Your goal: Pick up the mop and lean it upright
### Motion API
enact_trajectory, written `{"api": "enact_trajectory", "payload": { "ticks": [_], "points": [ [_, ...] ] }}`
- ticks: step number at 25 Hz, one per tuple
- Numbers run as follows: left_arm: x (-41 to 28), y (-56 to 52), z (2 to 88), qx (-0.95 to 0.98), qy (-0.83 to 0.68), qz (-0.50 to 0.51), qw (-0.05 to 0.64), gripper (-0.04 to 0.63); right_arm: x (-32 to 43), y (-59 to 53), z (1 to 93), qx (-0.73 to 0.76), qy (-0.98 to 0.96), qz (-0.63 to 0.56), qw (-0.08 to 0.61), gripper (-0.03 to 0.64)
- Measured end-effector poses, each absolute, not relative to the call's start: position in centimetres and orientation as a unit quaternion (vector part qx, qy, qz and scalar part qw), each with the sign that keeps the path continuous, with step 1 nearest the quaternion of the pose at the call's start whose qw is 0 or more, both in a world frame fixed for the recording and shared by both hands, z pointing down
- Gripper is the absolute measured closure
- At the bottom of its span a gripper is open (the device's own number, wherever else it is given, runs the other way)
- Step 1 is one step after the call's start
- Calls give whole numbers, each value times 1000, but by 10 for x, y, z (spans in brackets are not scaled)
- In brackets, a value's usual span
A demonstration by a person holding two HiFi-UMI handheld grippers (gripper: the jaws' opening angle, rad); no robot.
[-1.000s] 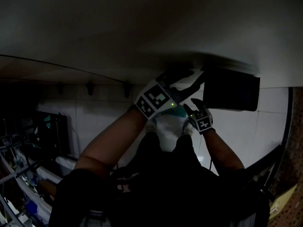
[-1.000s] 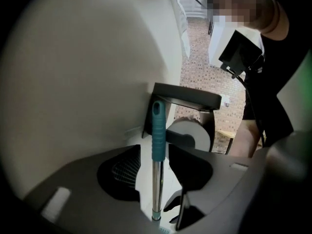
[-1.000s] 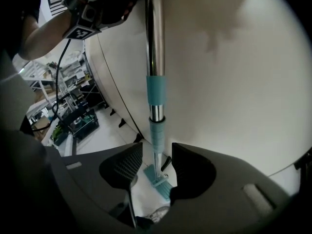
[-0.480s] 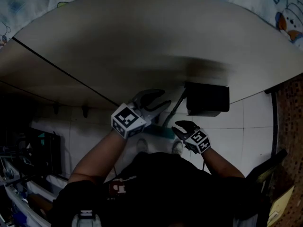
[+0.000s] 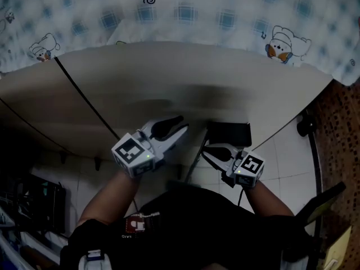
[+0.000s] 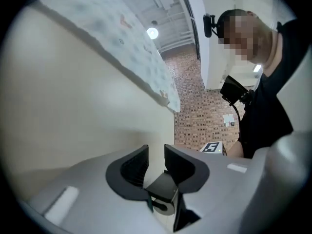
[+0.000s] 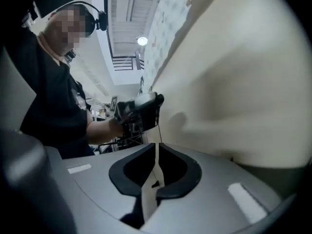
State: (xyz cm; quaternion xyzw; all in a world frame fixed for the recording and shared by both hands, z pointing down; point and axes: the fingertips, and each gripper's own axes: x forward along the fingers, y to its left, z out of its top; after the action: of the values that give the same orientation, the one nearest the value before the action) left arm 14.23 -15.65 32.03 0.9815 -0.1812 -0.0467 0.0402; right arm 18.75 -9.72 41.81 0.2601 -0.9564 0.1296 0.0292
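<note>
1. The mop handle [image 5: 197, 154] is a thin dark pole in the head view. Its long axis slants from the lower left corner of a dark rectangular block [image 5: 228, 134] down toward the person's black shirt [image 5: 191, 218]. From this steep angle I cannot tell whether it stands or lies, or whether the block is the mop head.
2. The handle sits between the two grippers, and neither one holds it.
3. The left gripper [image 5: 181, 125] is up beside the handle's left and points at the beige panel [image 5: 185, 77]. In the left gripper view [image 6: 156, 154] the jaws are apart with nothing between them. They have just been closing.
4. The right gripper [image 5: 207, 150] has its tips just beside the handle, under the block. In the right gripper view [image 7: 157, 152] the jaws are pinched to a thin slit and empty. They have just been closing.
5. Surroundings:
   - The beige panel fills the middle of the head view and is crossed by one dark seam [image 5: 84, 97].
   - A checked cloth [image 5: 185, 13] lies above the panel.
   - White floor tiles [image 5: 281, 156] lie below it.
   - A brick-pattern surface [image 5: 337, 128] runs along the right.
6. The panel stands directly ahead of both grippers, and the block sits at its lower edge.
7. Counts:
   - one handle
   - one block
   - two grippers
   - two marker cubes, left [image 5: 132, 153] and right [image 5: 251, 167]
   - two cartoon figures [image 5: 281, 44] on the cloth
   - one ceiling lamp [image 6: 152, 32] in the left gripper view
</note>
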Motion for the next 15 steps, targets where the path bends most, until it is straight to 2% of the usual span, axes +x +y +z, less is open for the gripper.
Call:
{"api": "enact_trajectory", "payload": {
  "ticks": [7, 15],
  "points": [
    [131, -156, 228, 979, -185, -86, -23, 506, 239, -137, 296, 337, -940, 37, 26, 592],
    [127, -146, 156, 976, -189, -104, -36, 522, 262, -145, 199, 389, -921, 21, 1, 601]
  ]
}}
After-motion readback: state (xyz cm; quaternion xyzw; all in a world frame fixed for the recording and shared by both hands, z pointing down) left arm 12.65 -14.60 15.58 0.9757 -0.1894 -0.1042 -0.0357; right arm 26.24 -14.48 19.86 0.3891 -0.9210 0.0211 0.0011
